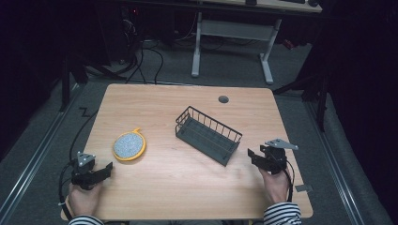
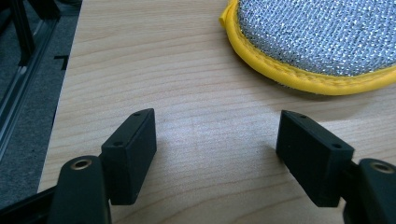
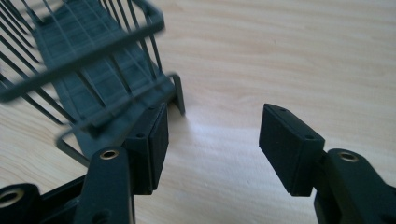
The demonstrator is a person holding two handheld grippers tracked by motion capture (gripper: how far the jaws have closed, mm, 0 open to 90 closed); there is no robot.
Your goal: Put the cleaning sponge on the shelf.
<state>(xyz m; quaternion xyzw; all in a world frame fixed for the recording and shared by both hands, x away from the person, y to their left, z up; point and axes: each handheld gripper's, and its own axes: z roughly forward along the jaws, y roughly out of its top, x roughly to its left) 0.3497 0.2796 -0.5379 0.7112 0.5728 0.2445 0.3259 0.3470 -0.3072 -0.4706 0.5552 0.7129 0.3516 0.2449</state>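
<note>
A round scouring pad (image 1: 129, 146) with a silver mesh face and yellow rim lies flat on the wooden table (image 1: 183, 187), left of centre. My left gripper (image 1: 105, 169) rests near the front left corner, open, jaws empty, with the pad (image 2: 322, 42) just beyond its tips. A dark wire basket (image 1: 208, 135) stands at the middle, set at an angle. My right gripper (image 1: 252, 156) hovers off the basket's near right end, open with nothing between the jaws. In the right gripper view the basket's corner (image 3: 116, 93) sits just past the left jaw.
A round grommet hole (image 1: 223, 99) marks the table's far side. The table's right edge (image 1: 300, 187) runs close to my right hand. Beyond the table stands a white desk frame (image 1: 234, 42) on dark carpet.
</note>
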